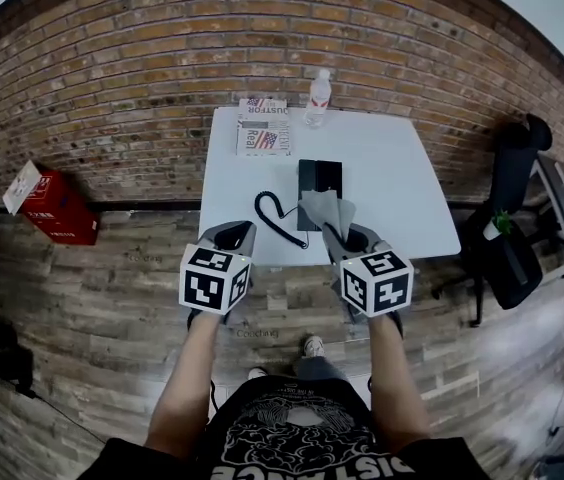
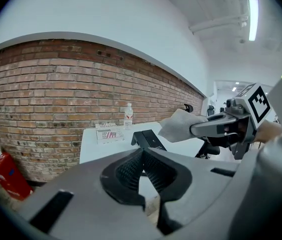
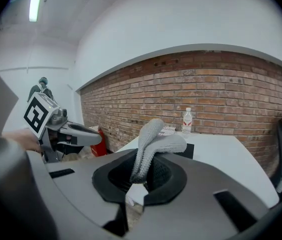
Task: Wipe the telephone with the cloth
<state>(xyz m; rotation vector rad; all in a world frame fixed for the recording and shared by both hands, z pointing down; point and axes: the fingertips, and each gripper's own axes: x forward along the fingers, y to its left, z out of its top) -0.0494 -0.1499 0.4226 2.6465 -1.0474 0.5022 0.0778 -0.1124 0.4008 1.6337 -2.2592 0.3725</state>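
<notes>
1. Firstly, a red-brown brick wall (image 1: 162, 68) runs across the back of the room, above a grey-brown wooden plank floor (image 1: 112, 288).
2. A white rectangular table (image 1: 402, 188) stands with its far edge against that wall.
3. A black office chair (image 1: 512, 218) sits off the table's right side, and a red cardboard box (image 1: 50, 203) lies on the floor by the wall, well to the left.
4. The person's right gripper (image 3: 141, 176), grey with a marker cube, is at the table's near edge, its jaws clamped on the grey knitted cloth (image 1: 324, 211).
5. The left gripper (image 2: 142, 171) hangs over the floor just short of the near edge; its jaws are pressed together with nothing between them.
6. The black desk telephone (image 1: 320, 176) lies flat near the table's front edge, and its black coiled cord (image 1: 274, 215) curls out to its left.
7. The cloth stands up out of the jaws and flops over the telephone's near end. Whether it touches the telephone, I cannot tell.
8. A printed white cardboard box (image 1: 263, 126) rests at the table's far edge.
9. A clear plastic water bottle (image 1: 316, 99) stands upright just right of that box.
</notes>
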